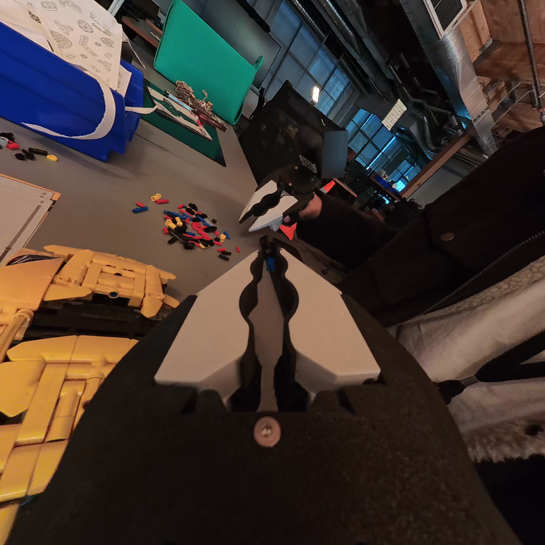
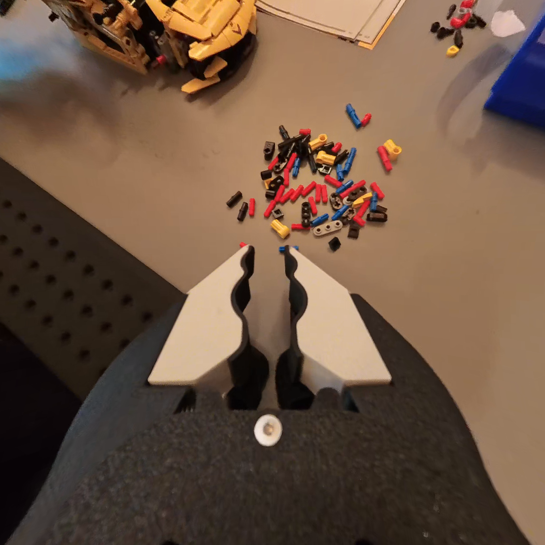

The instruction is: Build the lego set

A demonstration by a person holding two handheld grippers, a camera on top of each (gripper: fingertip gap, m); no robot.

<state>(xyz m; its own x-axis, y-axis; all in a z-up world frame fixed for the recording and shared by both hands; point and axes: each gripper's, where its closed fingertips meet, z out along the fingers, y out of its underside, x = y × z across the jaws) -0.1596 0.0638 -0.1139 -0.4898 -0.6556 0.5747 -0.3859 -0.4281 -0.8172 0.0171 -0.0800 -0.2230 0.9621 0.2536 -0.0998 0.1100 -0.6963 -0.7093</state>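
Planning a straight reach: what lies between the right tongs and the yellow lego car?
In the right wrist view, the pile of small lego pins lies just ahead of the open right tongs; beyond it, bare grey table stretches up to the yellow lego car.

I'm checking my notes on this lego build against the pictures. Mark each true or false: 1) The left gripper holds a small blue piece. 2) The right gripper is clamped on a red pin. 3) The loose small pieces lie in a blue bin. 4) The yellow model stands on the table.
1) True: the left gripper is shut on a blue piece.
2) False: the right gripper is open and empty.
3) False: the pile of small pieces lies on the grey table; the blue bin stands apart.
4) True: the yellow model stands on the table.
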